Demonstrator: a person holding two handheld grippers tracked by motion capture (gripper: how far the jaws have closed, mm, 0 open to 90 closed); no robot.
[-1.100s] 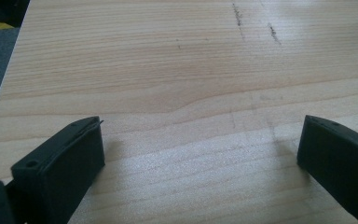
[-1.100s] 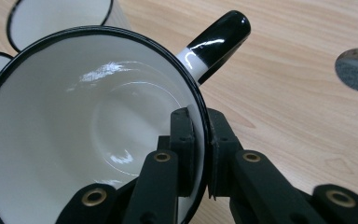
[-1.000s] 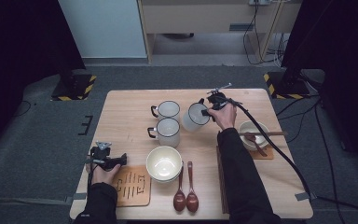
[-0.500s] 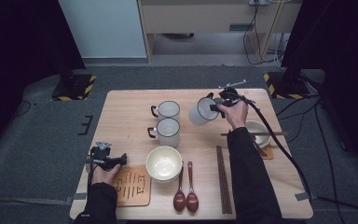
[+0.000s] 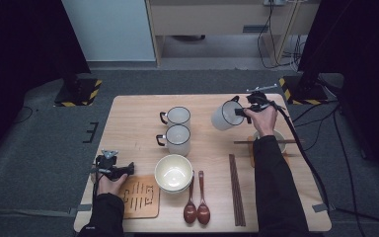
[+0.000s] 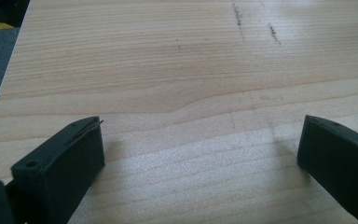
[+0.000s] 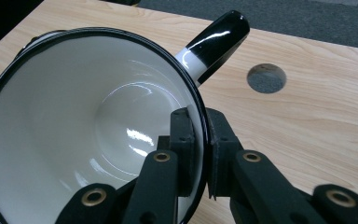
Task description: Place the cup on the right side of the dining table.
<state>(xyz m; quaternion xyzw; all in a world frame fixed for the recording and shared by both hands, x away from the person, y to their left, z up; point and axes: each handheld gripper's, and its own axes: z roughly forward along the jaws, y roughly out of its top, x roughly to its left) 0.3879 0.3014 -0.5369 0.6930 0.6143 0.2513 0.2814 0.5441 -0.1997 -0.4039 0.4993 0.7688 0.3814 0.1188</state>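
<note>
Enamel mug point(image 5: 224, 115) – white, glossy, thin black rim, black-tipped handle – tilted on its side, lifted above the far right of the pale wood-grain table point(image 5: 133, 123). Right gripper point(image 5: 241, 112) fingers point(image 7: 185, 140) clamp its wall, one inside, one outside. Two more mugs point(image 5: 177, 116) left of it, bowl point(image 5: 173, 173), spoons point(image 5: 196, 210) and chopsticks point(image 5: 237, 190) nearer. Left gripper point(image 5: 128, 169) fingers spread wide, nothing between, low over bare table.

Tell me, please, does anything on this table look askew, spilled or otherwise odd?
Nothing is spilled or broken. The one thing askew is the white mug, held tipped on its side above the table by the right hand-held gripper, which pinches its rim. Its inside looks empty. The other two mugs stand upright.
</note>
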